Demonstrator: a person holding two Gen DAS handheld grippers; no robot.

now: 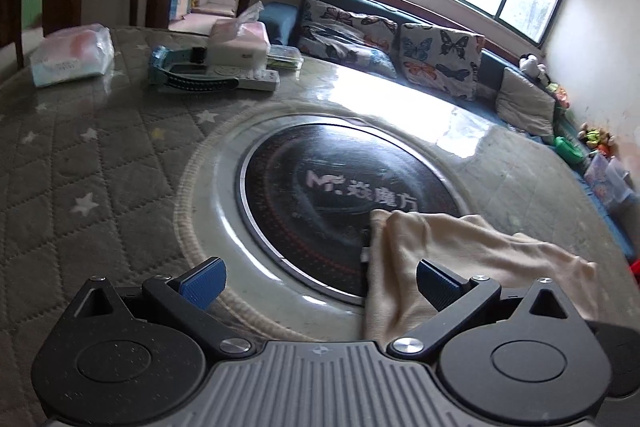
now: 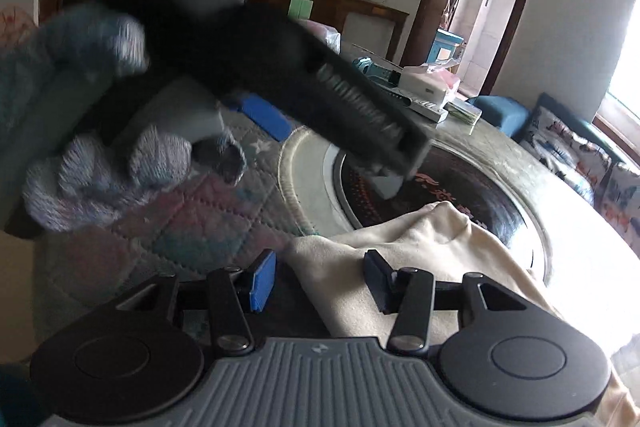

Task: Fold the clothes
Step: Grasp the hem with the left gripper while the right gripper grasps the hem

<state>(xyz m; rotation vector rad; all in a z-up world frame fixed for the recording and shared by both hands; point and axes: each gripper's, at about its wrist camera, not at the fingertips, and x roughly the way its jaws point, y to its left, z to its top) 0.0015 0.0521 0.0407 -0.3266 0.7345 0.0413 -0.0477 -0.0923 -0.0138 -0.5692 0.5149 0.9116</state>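
- The right gripper [image 2: 319, 281] sits low in the right wrist view, its jaws apart, blue pads [image 2: 262, 281] facing inward.
- A cream cloth [image 2: 436, 251] lies under and beyond the jaws; the pads do not press on it.
- The cloth drapes over the near edge of the black round hob [image 2: 492, 211] set into the table [image 2: 224, 219].
- The left gripper [image 2: 264, 119], blurred, crosses the upper left, held by a gloved hand [image 2: 116, 171].
- One blue pad of it [image 2: 266, 117] shows above the quilted table cover.
- At the table's far edge stand a tissue box [image 2: 430, 85] and a remote [image 2: 420, 107].
- Butterfly cushions [image 2: 560, 147] lie off the table's right edge.
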